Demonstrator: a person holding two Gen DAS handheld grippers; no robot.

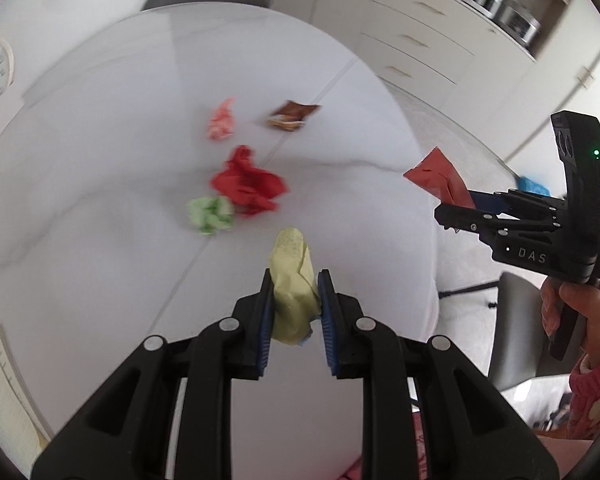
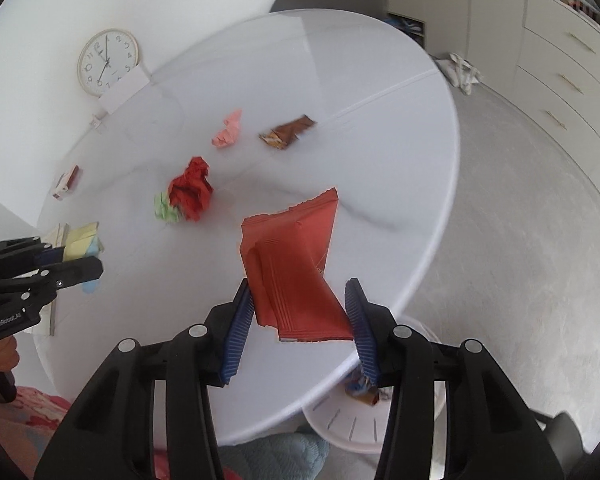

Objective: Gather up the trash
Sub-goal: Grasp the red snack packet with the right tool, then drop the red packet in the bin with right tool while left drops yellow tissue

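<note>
left tongs (image 1: pixel 294 304): closed on crumpled pale yellow paper wad (image 1: pixel 292 280), lifted above round white table (image 1: pixel 100 160) | right tongs (image 2: pixel 300 316): gripping flat red foil wrapper (image 2: pixel 296 264) near table's right edge | white slotted bin (image 2: pixel 352 424) below this edge | advice: keep both grips firm, carry over bin before releasing

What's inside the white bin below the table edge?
In the right wrist view, the white bin under the table holds at least one colourful wrapper. The right gripper, shut on a red packet, and the tabletop cover the rest.
</note>
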